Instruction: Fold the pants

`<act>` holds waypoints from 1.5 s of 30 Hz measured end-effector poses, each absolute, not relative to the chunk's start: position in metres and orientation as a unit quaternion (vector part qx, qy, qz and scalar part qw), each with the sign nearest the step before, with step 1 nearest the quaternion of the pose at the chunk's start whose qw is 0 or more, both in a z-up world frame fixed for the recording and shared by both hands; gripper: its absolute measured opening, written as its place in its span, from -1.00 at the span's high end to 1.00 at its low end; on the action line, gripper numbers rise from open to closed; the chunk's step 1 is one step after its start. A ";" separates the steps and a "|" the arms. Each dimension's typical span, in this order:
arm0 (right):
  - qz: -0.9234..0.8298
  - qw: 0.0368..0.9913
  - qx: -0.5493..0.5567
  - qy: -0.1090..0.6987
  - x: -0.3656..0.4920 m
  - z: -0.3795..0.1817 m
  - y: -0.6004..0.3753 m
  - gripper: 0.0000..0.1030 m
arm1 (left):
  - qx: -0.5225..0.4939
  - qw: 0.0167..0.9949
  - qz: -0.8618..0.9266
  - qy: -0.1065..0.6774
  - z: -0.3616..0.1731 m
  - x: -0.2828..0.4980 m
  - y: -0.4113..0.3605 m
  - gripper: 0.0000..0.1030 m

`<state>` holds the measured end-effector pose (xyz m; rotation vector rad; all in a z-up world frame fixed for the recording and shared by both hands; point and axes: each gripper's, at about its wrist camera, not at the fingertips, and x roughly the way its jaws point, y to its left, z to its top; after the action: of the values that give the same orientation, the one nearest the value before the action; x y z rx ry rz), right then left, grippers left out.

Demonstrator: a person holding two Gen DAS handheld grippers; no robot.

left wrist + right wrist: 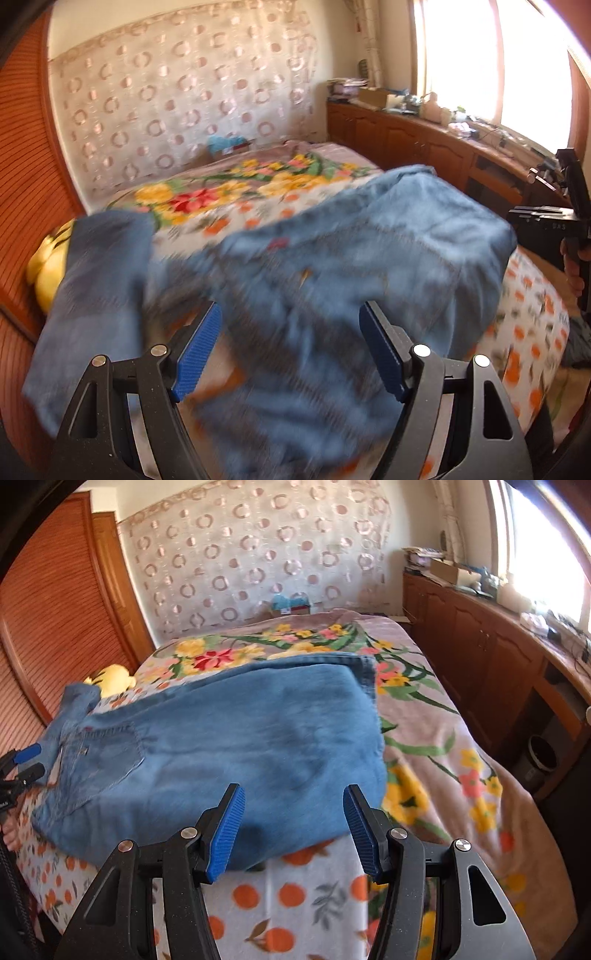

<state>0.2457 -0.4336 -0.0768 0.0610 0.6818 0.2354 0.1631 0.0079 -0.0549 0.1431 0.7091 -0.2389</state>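
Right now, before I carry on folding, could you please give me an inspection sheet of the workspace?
Surface: bed covered by a floral blanket, with an orange-print sheet at the near edge.
Job's things: blue jeans lie across the bed, back pocket showing, partly folded.
Clutter: yellow plush toy at the bed's left edge; blue item by the headboard.
Grippers: left claw open, over the jeans; right claw open at the jeans' near edge; neither is gripping cloth.
Cables: wires on the counter under the window.
Surroundings: wooden cabinets, louvred wardrobe doors, patterned curtain.
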 end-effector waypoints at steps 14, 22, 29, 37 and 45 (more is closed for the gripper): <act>0.108 0.939 -0.010 0.326 0.214 -0.120 -0.406 -0.15 | 0.008 0.918 -0.074 0.390 -0.102 0.104 0.059 -0.51; 0.105 0.939 -0.011 0.327 0.211 -0.117 -0.399 -0.16 | -0.035 0.905 -0.129 0.405 -0.109 0.105 0.050 -0.02; 0.102 0.940 0.019 0.324 0.208 -0.119 -0.407 -0.16 | -0.039 0.905 -0.144 0.399 -0.107 0.107 0.047 0.45; 0.086 0.953 0.022 0.290 0.193 -0.115 -0.407 -0.16 | -0.035 0.935 -0.145 0.322 -0.042 0.090 0.049 0.69; 0.081 0.956 0.027 0.280 0.187 -0.117 -0.407 -0.16 | -0.011 0.958 -0.132 0.255 0.024 0.083 0.055 0.71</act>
<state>0.1866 -0.4066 -0.1172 0.0539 0.5688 0.1649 0.0828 0.0555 0.0240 -0.0213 0.5179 -0.2686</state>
